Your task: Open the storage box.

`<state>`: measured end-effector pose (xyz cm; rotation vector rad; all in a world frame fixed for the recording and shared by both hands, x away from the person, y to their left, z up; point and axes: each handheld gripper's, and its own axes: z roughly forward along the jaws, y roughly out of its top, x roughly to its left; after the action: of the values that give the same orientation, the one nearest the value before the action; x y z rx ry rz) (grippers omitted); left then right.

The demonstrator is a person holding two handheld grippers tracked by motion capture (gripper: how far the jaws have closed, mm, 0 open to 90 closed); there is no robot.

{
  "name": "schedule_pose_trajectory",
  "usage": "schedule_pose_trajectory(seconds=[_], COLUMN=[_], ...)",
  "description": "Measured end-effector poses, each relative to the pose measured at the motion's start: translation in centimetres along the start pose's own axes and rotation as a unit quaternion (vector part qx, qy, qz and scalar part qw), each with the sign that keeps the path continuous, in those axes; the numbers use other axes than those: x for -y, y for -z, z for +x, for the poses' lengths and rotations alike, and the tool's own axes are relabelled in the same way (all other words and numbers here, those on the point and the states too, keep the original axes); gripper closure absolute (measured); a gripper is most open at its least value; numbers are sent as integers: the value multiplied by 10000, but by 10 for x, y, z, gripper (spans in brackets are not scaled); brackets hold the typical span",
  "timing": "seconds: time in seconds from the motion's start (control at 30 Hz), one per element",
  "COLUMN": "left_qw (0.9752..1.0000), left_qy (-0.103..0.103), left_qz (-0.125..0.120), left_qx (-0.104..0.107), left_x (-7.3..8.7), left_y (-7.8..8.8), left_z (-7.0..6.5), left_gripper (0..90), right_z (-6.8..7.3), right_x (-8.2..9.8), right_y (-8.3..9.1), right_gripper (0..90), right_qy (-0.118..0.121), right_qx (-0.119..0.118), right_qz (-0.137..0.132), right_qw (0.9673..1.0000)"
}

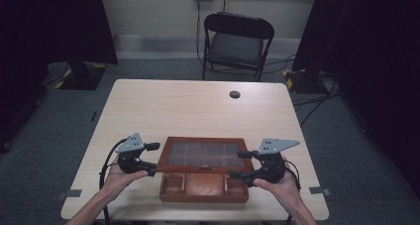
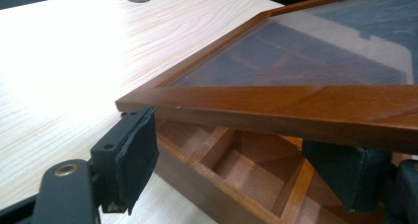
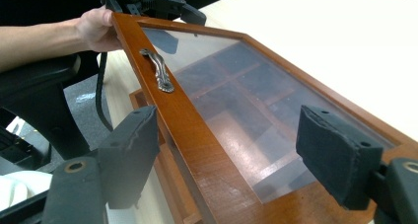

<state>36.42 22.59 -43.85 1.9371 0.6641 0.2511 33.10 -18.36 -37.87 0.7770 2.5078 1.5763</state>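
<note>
- A wooden compartment box point(image 1: 204, 188) sits at the near edge of a pale wooden table point(image 1: 198, 106), its glass-paned lid point(image 1: 203, 154) raised part way, the front edge lifted clear of the tray while the far edge stays low toward the table.
- The left gripper point(image 1: 146, 159) is at the lid's left front corner. In the left gripper view its jaws are spread, one pad just below the corner of the frame and the other under the front rail; the lid frame point(image 2: 276, 103) crosses above both pads, and the open compartments point(image 2: 236, 155) lie beyond them.
- Whether those pads bear the lid's weight or merely sit close beneath it cannot be told.
- The right gripper point(image 1: 241, 164) is at the lid's right front corner. In the right gripper view its jaws stand apart with the front rail point(image 3: 182, 130) running between them; neither pad is seen pressing the wood.
- A dark metal handle point(image 3: 157, 70) is fixed midway along that front rail, well beyond the right gripper's pads.
- Through the glass point(image 3: 231, 91) the box's dividers show faintly.
- The left hand point(image 3: 98, 29) holds its gripper at the far end of the rail in the right gripper view.
- A black folding chair point(image 1: 236, 44) stands behind the table.
</note>
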Motion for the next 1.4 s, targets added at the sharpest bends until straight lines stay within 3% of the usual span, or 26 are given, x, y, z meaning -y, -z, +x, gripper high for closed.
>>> schedule_pose_trajectory(seconds=[0.17,0.33,0.7,0.9,1.03,1.23,1.4], left_qw=[9999,9994,9991,9988,9985,9980,9981], left_qy=[32,100,69,79,73,138,174], left_qz=[-69,-238,-331,-394,-430,-514,-488], left_qx=[118,242,241,274,319,346,336], left_x=[-4,-11,-21,-27,-31,-34,-35], left_y=[-1,0,2,2,1,-3,-5], left_z=[-1,0,0,3,3,4,7], left_gripper=[212,271,277,291,292,334,350], right_z=[0,-1,-8,-18,-24,-27,-28], right_x=[-3,-2,-3,-7,-8,-10,-12], right_y=[2,3,-1,-6,-8,-6,-6], right_gripper=[216,199,177,190,237,410,415], right_qy=[30,42,227,200,132,184,182], right_qx=[9,90,406,494,543,518,506], right_qz=[-67,-37,39,12,-59,-351,-371], right_qw=[10000,9999,9989,9986,9984,9979,9979])
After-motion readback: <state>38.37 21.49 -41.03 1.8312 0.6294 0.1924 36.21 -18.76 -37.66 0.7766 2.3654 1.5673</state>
